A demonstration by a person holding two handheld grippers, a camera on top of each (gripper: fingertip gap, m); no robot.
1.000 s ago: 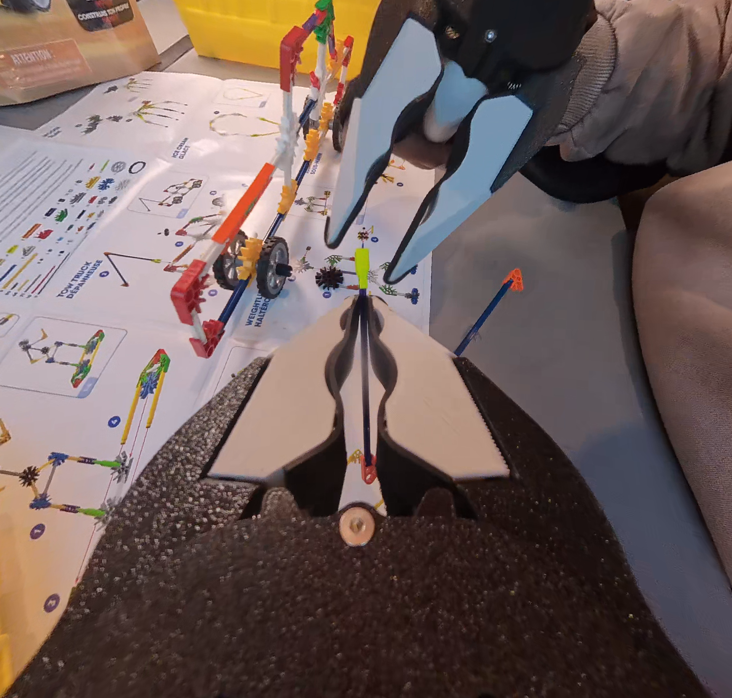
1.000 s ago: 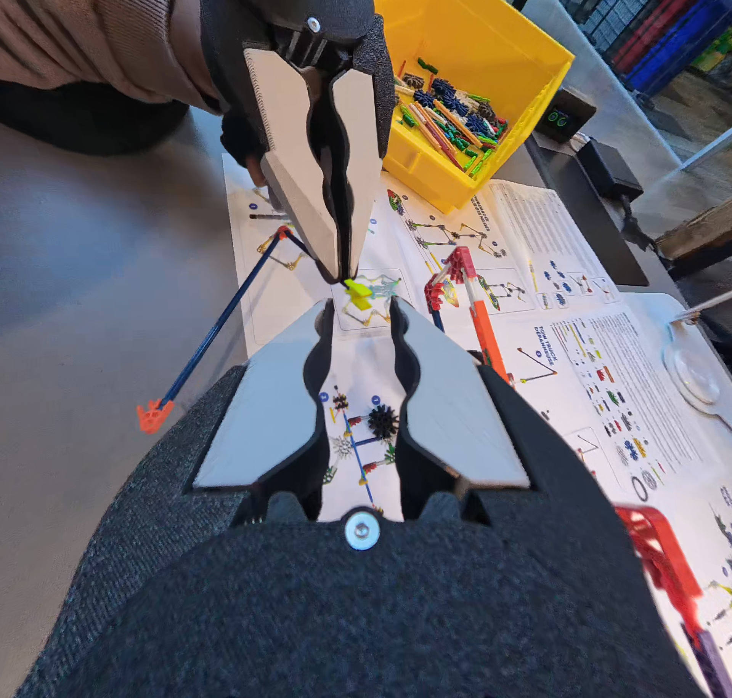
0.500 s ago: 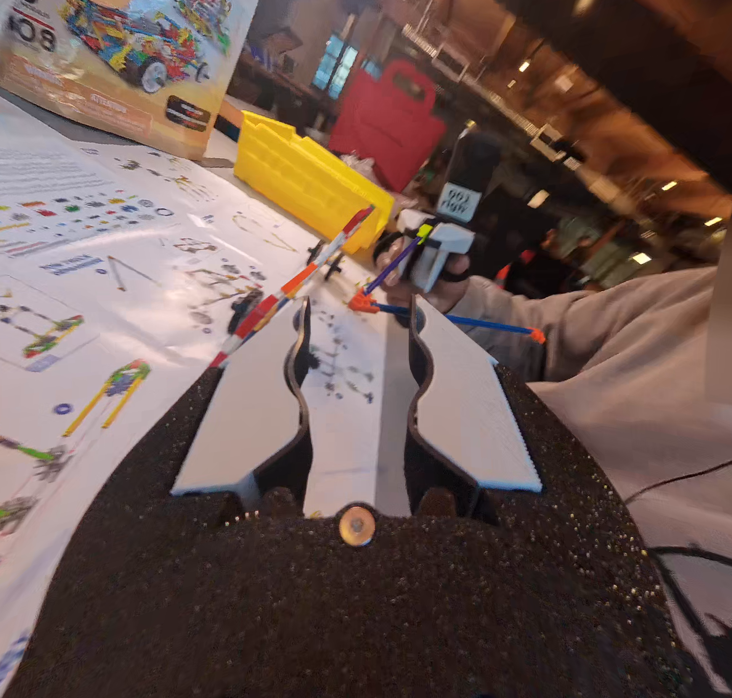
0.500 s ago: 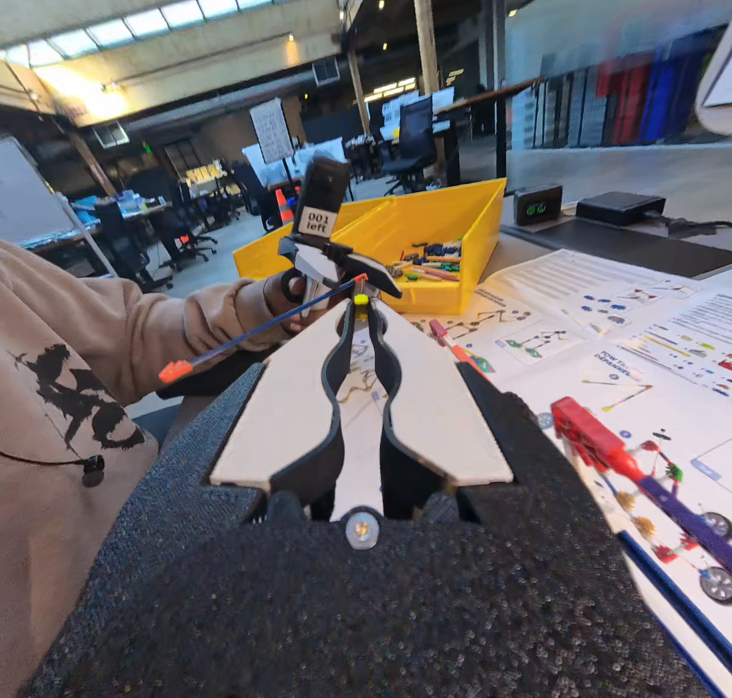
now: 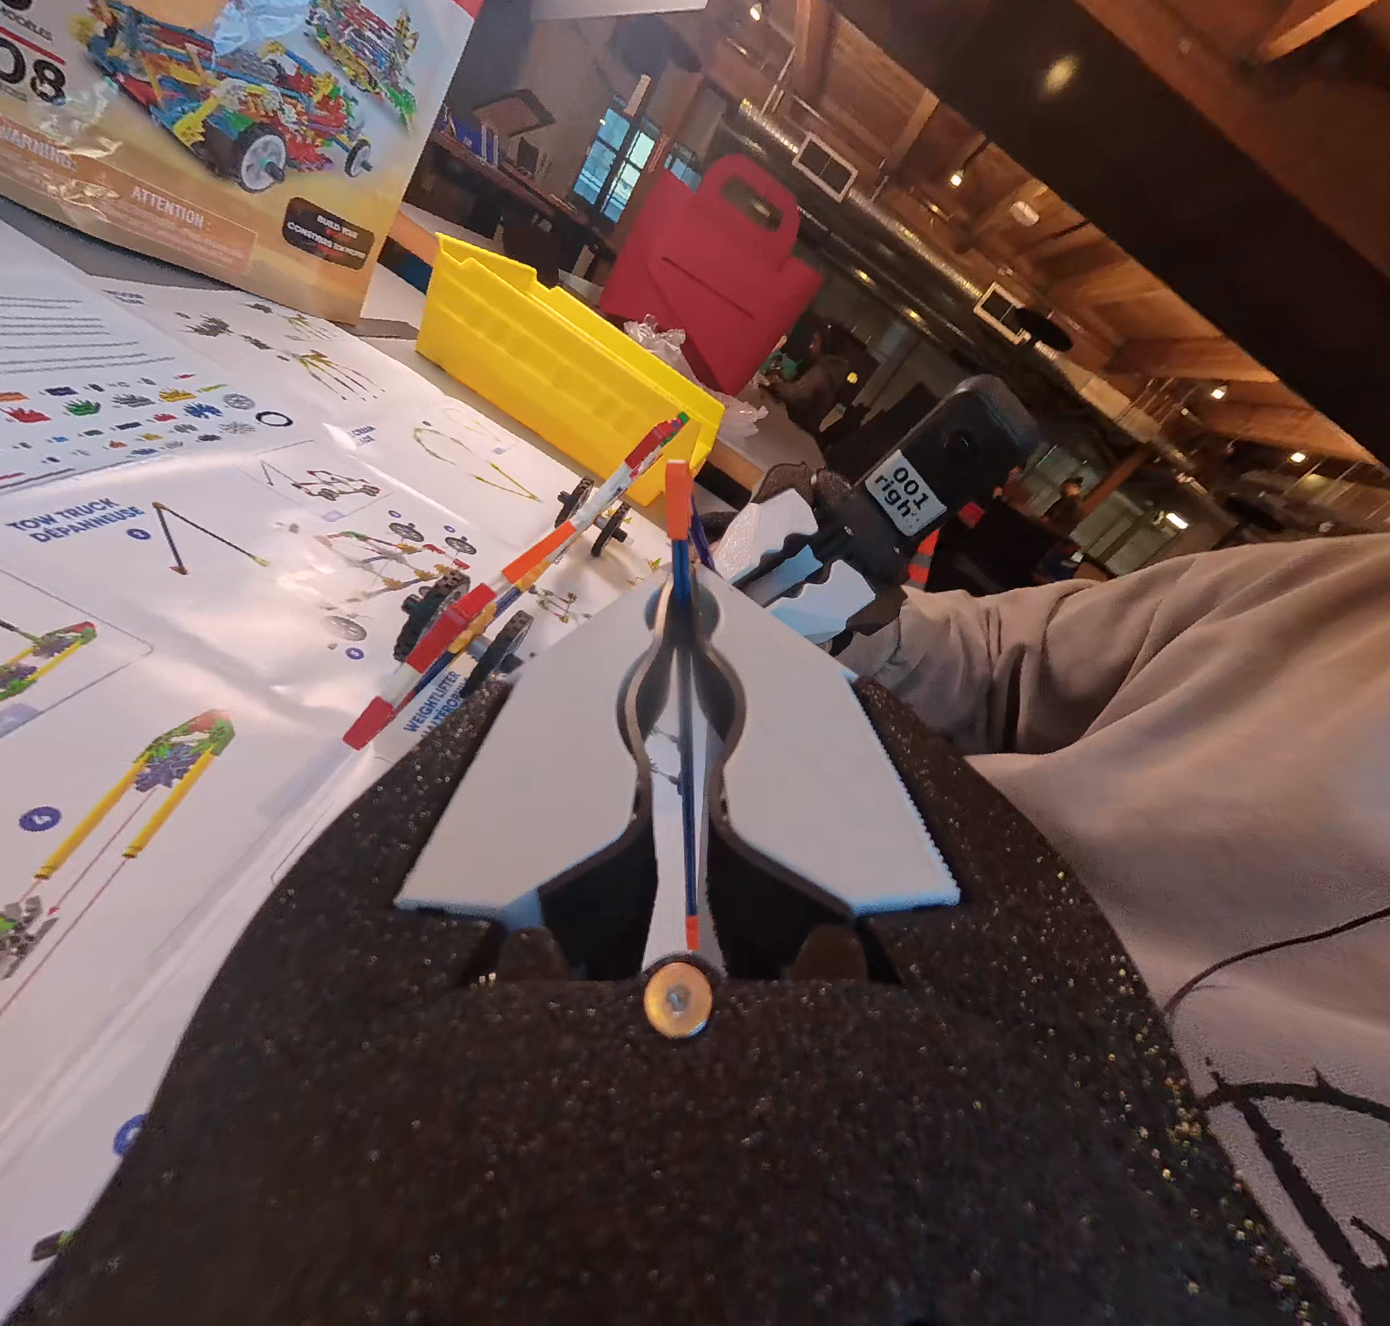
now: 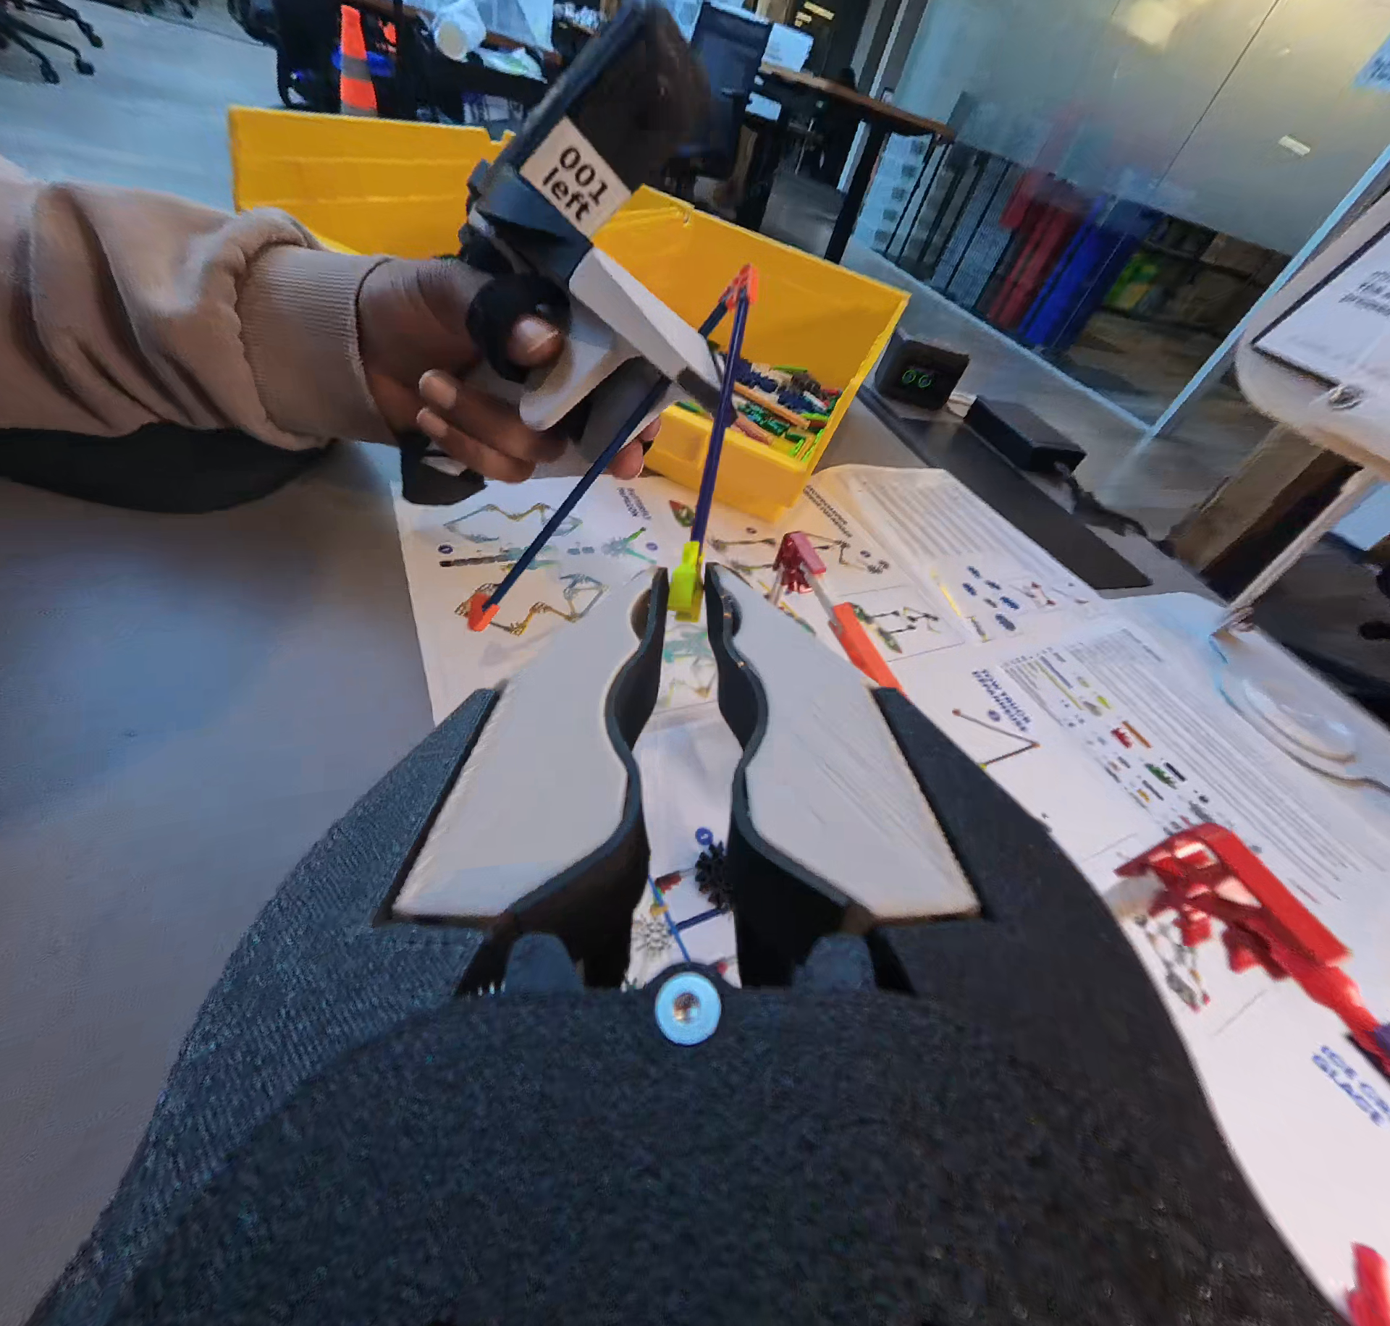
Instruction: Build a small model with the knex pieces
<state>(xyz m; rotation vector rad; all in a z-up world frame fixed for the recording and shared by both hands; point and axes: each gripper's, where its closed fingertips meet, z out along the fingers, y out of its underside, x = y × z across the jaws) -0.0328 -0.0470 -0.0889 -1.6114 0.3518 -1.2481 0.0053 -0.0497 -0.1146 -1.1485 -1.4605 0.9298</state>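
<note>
White label on left gripper [image 6: 703, 380] – blue rod [image 6: 579, 478] clamped

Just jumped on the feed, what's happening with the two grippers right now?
A person holds both grippers above the instruction sheet. The left gripper is shut on a blue rod; the right gripper is shut on a yellow-green connector at the end of a second blue rod. The rods meet at an orange connector, forming a V. The wheeled model and yellow parts bin sit untouched.
</note>
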